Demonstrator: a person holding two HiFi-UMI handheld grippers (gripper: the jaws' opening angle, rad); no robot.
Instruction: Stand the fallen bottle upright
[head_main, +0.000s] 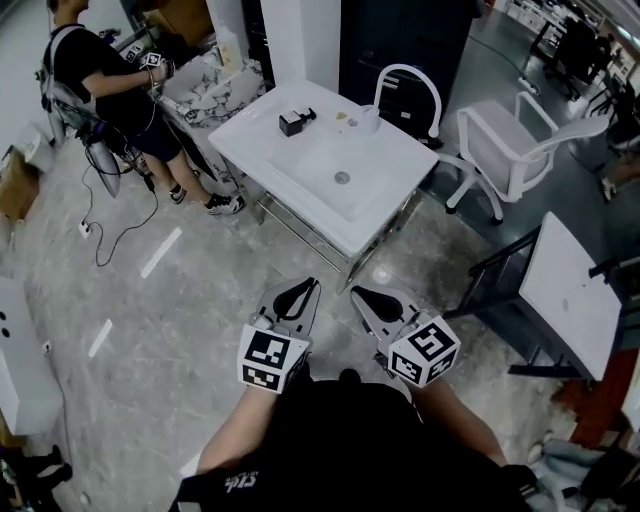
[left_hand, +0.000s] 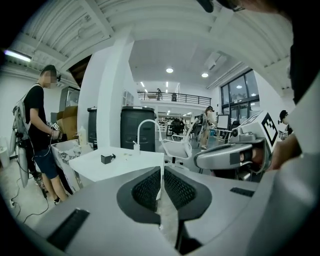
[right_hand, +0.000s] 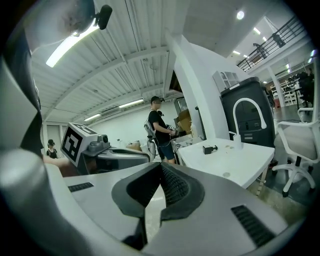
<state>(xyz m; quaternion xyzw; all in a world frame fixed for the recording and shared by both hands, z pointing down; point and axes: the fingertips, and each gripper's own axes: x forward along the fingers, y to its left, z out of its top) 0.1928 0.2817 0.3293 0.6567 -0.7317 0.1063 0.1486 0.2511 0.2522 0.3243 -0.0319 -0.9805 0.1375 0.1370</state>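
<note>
Both tools are being held side by side above the floor, well apart from the white surface (head_main: 300, 105). The left tool (head_main: 306, 287) is being held with its jaws pressed together on nothing, and the right tool (head_main: 360, 294) is being held likewise, narrow and empty. A small pale bottle (head_main: 369, 119) is being seen on the surface's far side, just beside the faucet (head_main: 410, 72), seemingly upright. A black object (head_main: 294, 122) is lying nearby.
</note>
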